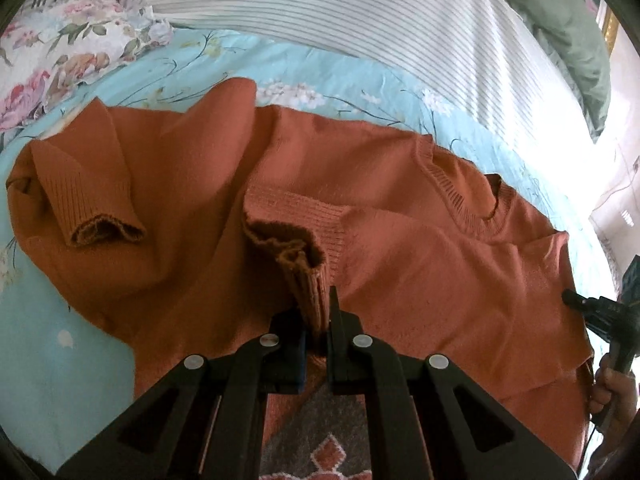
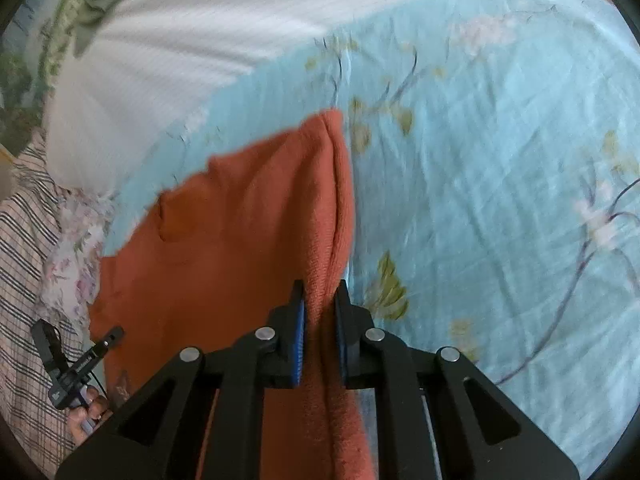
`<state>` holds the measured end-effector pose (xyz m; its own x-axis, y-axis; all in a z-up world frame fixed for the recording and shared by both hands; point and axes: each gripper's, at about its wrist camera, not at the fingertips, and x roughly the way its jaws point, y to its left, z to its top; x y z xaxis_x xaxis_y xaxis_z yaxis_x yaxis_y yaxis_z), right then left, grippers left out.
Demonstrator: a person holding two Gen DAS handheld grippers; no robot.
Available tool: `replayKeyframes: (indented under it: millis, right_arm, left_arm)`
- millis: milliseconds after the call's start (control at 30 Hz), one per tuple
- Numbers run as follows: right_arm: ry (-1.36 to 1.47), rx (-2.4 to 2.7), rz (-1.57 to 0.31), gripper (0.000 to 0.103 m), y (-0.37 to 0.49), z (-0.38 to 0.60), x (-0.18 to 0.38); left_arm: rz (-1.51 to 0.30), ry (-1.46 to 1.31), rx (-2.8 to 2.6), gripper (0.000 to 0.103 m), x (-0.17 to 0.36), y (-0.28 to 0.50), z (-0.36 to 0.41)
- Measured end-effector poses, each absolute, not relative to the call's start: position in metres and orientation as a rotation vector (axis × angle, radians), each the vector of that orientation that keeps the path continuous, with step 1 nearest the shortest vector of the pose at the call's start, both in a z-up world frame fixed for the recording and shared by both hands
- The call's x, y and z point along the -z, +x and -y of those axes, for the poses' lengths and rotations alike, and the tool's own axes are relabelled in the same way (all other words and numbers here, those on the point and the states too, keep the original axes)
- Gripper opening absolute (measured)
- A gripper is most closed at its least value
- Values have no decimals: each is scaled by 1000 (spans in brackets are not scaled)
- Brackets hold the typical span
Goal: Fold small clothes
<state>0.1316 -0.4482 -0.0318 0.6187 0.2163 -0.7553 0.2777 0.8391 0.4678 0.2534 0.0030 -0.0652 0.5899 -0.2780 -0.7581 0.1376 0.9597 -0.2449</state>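
An orange knitted sweater (image 1: 360,184) lies spread on a light blue floral bedsheet (image 1: 320,72), its round ribbed neckline (image 1: 472,204) toward the right side of the left wrist view. One sleeve is folded across the body with its ribbed cuff (image 1: 100,216) open near the left edge. The other ribbed cuff (image 1: 308,280) stands gathered between the pads of the left gripper (image 1: 318,320), whose jaws are pinched narrowly onto it. In the right wrist view, the right gripper (image 2: 320,320) is clamped on a folded edge of the sweater, the cloth rising as a ridge between its blue pads (image 2: 299,344). A white striped cover (image 1: 360,8) lies beyond the sheet, with a floral pillow (image 1: 60,48) and green fabric (image 1: 560,32) at the far corners.
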Motion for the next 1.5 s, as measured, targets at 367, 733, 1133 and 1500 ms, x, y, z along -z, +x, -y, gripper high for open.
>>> replayKeyframes:
  millis: [367, 733, 1133, 1500]
  right_arm:
    - [581, 76, -836, 40, 96, 425, 1]
    - [613, -174, -926, 51, 70, 335, 18]
    - [605, -196, -970, 51, 78, 314, 26]
    - [598, -206, -909, 51, 66, 313, 9]
  left_arm:
    - [-922, -162, 232, 19, 65, 243, -7]
    - [-844, -231, 74, 64, 24, 231, -105]
    - [-969, -141, -25, 70, 34, 301, -115]
    - [-862, -193, 72, 7, -2, 279, -104]
